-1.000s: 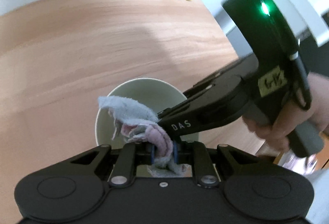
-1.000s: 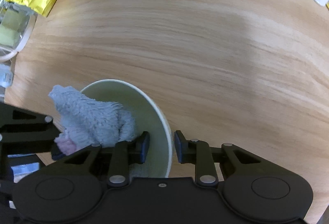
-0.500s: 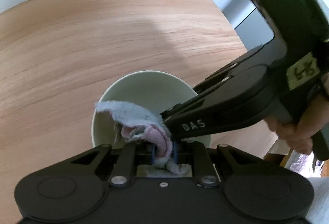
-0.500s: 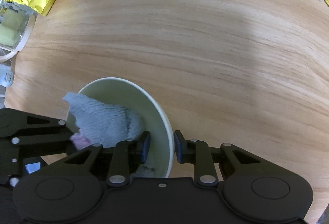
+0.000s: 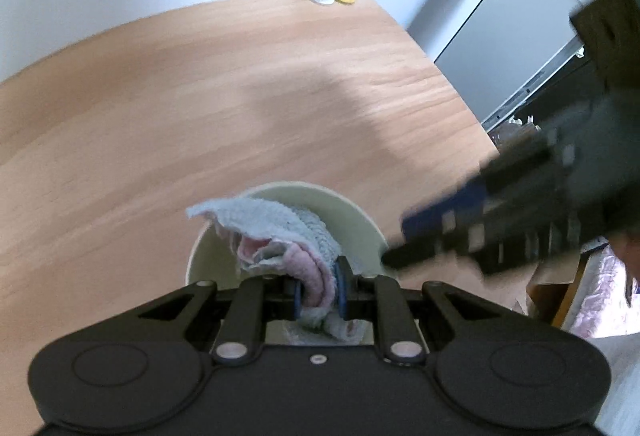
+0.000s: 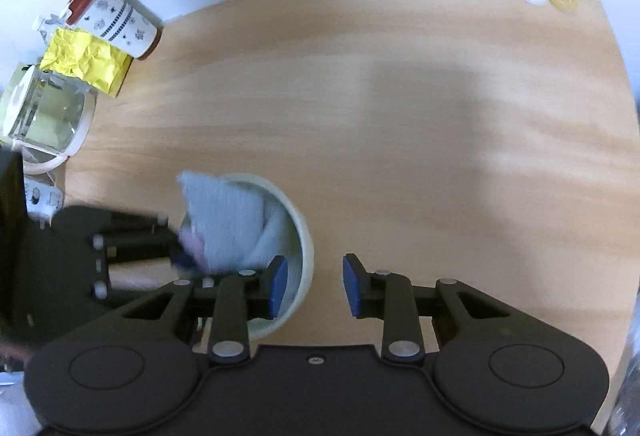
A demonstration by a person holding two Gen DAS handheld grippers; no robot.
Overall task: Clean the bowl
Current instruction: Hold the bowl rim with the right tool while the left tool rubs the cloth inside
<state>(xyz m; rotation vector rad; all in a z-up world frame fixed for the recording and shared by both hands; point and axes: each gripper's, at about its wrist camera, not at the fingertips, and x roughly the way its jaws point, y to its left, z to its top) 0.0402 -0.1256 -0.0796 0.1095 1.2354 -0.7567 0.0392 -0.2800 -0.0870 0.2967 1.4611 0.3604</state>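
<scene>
Left gripper is clenched on the cloth, bunched inside the bowl; right gripper is opening, its pads clear of the rim between them; re-pinch that rim first, or wiping will skid the bowl across the tabletop

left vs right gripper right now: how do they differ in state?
1. Grip: the left gripper is shut on the cloth; the right gripper holds nothing, and its jaws are opening.
2. Bowl: the left gripper's cloth hangs inside the bowl; the right gripper's pads stand either side of the rim without pressing it.
3. Sharpness: the left gripper's own fingers look sharp; the right gripper is blurred in the left view.

Shared: black bodies, blue pads, both aimed down at the bowl.
</scene>
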